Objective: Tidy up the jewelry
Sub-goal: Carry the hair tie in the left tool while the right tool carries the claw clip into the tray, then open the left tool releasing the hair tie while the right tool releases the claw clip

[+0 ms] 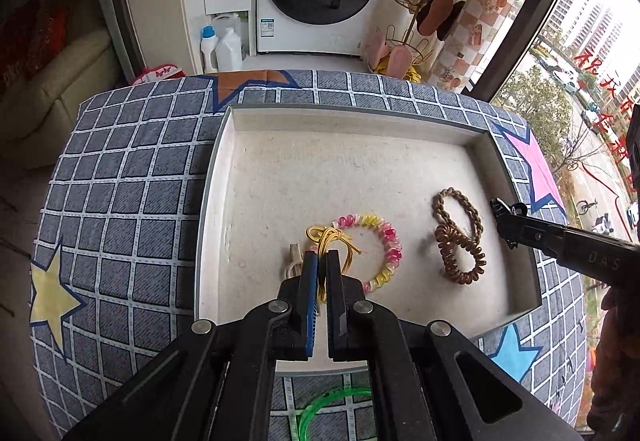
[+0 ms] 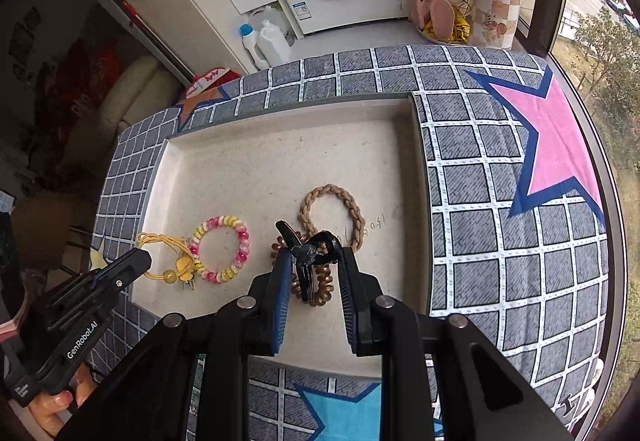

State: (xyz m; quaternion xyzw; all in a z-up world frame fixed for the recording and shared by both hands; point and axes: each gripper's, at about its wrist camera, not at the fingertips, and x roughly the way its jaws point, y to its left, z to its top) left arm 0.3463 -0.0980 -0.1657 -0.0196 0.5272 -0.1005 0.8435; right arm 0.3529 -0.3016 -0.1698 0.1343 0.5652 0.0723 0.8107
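Green plastic bangle (image 1: 334, 407) lies nearest on the checked star-print cloth (image 1: 132, 177), outside the tray, so it probably awaits sorting. Just beyond, the left gripper (image 1: 322, 261) is pinched together on the yellow cord hair tie (image 1: 332, 239) at the near part of the shallow white tray (image 1: 472, 135), low enough to suggest a drop-off beside the pink-and-yellow spiral bracelet (image 1: 380, 249). To the right, the right gripper (image 2: 310, 261) clamps a black claw hair clip (image 2: 308, 245) above the brown spiral hair tie (image 2: 320, 281), likely bringing it to join the 2 brown pieces. Slightly farther lies the tan braided hair band (image 2: 332, 213), touching that spiral
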